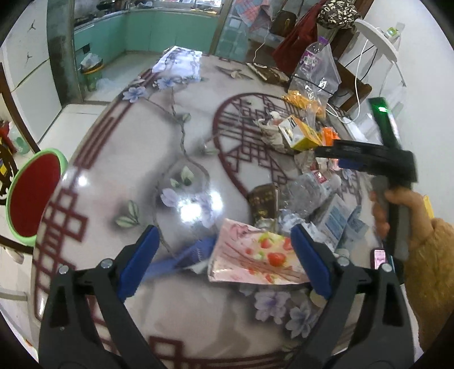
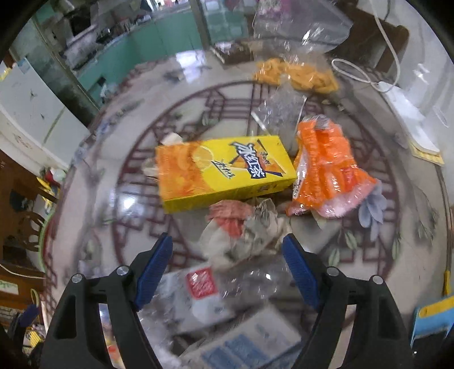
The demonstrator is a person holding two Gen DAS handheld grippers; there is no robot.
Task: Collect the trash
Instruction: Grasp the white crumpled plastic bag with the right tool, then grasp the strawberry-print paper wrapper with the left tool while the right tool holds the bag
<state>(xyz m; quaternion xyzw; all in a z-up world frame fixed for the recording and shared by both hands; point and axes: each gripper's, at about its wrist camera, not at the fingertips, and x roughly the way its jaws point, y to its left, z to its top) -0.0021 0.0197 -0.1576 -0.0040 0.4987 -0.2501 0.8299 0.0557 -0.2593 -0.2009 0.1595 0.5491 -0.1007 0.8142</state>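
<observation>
Left gripper [image 1: 224, 255]: my jaws spread wide, angled down, gripping nothing.
Right gripper [image 2: 227, 265]: jaws apart, pointing steeply down, empty.

A lived-in home dining room opening onto a kitchen. A round table [image 1: 113, 159] with a glossy flower-and-lattice print fills the room; through the doorway run mint-green kitchen cabinets [image 1: 147, 31] under a cluttered counter. Clothes and a bag [image 1: 337, 14] are draped over a wooden chair, and a white refrigerator [image 2: 31, 113] stands nearby.
</observation>
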